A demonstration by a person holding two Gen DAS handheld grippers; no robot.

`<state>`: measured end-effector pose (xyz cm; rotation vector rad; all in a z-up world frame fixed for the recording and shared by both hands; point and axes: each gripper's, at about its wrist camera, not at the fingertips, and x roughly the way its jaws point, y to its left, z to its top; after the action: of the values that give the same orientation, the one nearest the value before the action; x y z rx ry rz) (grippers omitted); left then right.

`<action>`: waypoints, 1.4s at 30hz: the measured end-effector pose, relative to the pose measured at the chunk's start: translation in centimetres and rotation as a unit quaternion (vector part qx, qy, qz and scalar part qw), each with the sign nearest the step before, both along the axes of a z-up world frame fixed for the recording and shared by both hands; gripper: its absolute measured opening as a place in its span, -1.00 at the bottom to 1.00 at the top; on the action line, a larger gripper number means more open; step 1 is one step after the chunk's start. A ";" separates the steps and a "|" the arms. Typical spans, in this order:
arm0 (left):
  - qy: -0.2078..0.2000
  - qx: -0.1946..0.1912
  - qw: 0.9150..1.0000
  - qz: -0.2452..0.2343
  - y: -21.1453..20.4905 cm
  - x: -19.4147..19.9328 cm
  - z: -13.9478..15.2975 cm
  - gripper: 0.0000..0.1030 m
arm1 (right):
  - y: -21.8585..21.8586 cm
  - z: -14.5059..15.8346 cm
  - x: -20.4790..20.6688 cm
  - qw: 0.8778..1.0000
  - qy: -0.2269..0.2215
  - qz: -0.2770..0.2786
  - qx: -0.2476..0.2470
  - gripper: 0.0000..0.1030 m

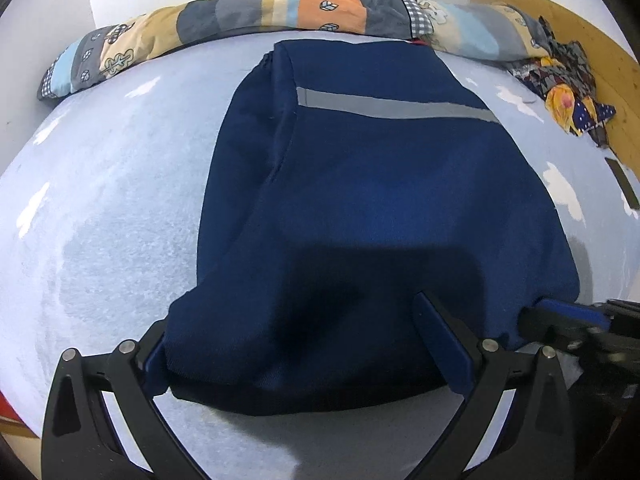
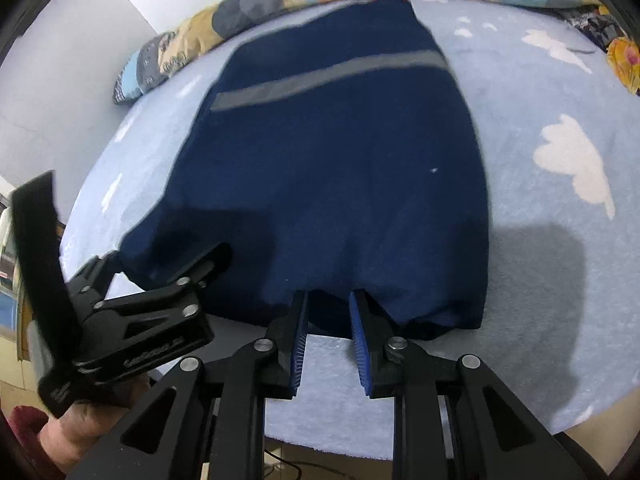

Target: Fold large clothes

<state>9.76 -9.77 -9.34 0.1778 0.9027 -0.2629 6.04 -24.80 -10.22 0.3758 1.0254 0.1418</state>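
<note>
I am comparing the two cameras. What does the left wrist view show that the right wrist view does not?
Only the left wrist view shows the wooden board and a dark flat object on the bed's right. Only the right wrist view shows the person's hand under the left tongs and a large white cloud print. Both show the folded navy garment with its grey stripe, the patchwork quilt and the light blue blanket.

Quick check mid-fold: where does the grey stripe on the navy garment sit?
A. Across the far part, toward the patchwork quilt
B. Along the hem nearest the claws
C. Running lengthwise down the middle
A: the grey stripe crosses the navy garment at its far part, near the patchwork quilt, well away from the near hem.
</note>
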 end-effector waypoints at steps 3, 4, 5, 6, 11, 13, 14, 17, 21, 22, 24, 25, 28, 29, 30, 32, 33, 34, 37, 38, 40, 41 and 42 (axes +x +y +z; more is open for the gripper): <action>-0.006 0.002 1.000 0.002 0.0 -0.3 0.2 1.00 | -1.0 1.8 -1.7 0.998 -0.052 -0.025 0.012 -0.50; -0.010 0.005 1.000 0.001 -0.2 -0.5 0.2 1.00 | -1.3 2.2 -2.1 0.997 -0.062 -0.038 -0.001 -0.50; -0.012 0.007 1.000 0.000 -0.2 -0.6 0.3 1.00 | -1.6 2.5 -2.5 0.996 -0.070 -0.055 -0.024 -0.50; -0.016 0.009 1.000 -0.001 -0.3 -0.7 0.3 1.00 | -1.8 2.5 -2.6 0.995 -0.070 -0.062 -0.033 -0.50; -0.022 0.019 1.000 -0.003 -0.6 -0.9 0.2 1.00 | -1.9 1.6 -2.2 0.996 -0.051 -0.056 -0.053 -0.55; -0.022 0.020 1.000 -0.007 -0.5 -0.9 0.2 1.00 | -1.8 1.3 -1.9 0.996 -0.047 -0.057 -0.054 -0.55; -0.023 0.022 0.999 -0.009 -0.5 -1.0 0.1 1.00 | -1.8 1.1 -1.8 0.996 -0.045 -0.058 -0.051 -0.55; -0.026 0.026 0.999 -0.013 -0.5 -1.1 0.1 1.00 | -2.2 0.7 -1.4 0.997 -0.036 -0.062 -0.041 -0.56; -0.029 0.030 0.999 -0.013 -0.6 -1.2 0.1 1.00 | -1.5 0.3 -1.3 0.996 -0.030 -0.057 -0.064 -0.59; -0.030 0.030 0.999 -0.013 -0.6 -1.2 0.2 1.00 | -1.2 0.2 -1.4 0.995 -0.032 -0.054 -0.072 -0.58; -0.034 0.029 0.999 -0.012 -0.6 -1.4 0.3 1.00 | -0.9 0.4 -1.6 0.995 -0.038 -0.050 -0.083 -0.54; -0.036 0.028 0.999 -0.012 -0.5 -1.5 0.5 1.00 | -0.9 0.6 -1.8 0.995 -0.044 -0.051 -0.078 -0.54; -0.051 0.018 0.998 -0.014 -0.2 -2.8 1.4 1.00 | -1.2 2.0 -3.5 0.993 -0.076 -0.069 -0.054 -0.31; -0.055 0.017 0.998 -0.016 -0.1 -3.1 1.7 1.00 | -1.2 2.3 -4.0 0.993 -0.083 -0.074 -0.050 -0.22; -0.061 0.013 0.998 -0.020 0.0 -3.8 2.1 1.00 | -1.2 2.6 -4.9 0.991 -0.092 -0.083 -0.050 -0.08; -0.075 0.004 0.997 -0.028 0.4 -5.3 3.0 1.00 | -0.8 3.2 -6.7 0.989 -0.107 -0.087 -0.059 -0.07; -0.081 0.002 0.996 -0.031 0.7 -6.1 3.4 1.00 | -0.6 3.5 -7.3 0.988 -0.113 -0.086 -0.061 -0.08; -0.086 -0.003 0.996 -0.035 0.9 -6.8 3.8 1.00 | -0.2 3.9 -8.4 0.986 -0.123 -0.086 -0.067 -0.05; -0.122 -0.017 0.992 -0.040 2.1 -9.9 5.8 1.00 | 0.7 5.1 -10.9 0.980 -0.154 -0.088 -0.088 0.23; -0.133 -0.019 0.990 -0.039 2.6 -10.9 6.4 1.00 | 1.0 5.5 -11.9 0.977 -0.167 -0.091 -0.099 0.30; -0.150 -0.025 0.988 -0.039 3.4 -12.4 7.2 1.00 | 1.5 6.2 -13.8 0.969 -0.190 -0.103 -0.119 0.49; -0.156 -0.031 0.986 -0.041 3.7 -13.1 7.5 1.00 | 1.5 6.4 -14.4 0.966 -0.199 -0.107 -0.122 0.54; -0.161 -0.031 0.986 -0.041 3.9 -13.3 7.8 1.00 | 1.6 6.6 -14.8 0.964 -0.206 -0.110 -0.126 0.65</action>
<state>-3.52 -5.86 -1.50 0.1932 0.5667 -0.3286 -8.79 -23.20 -3.65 0.2118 0.5743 -0.1096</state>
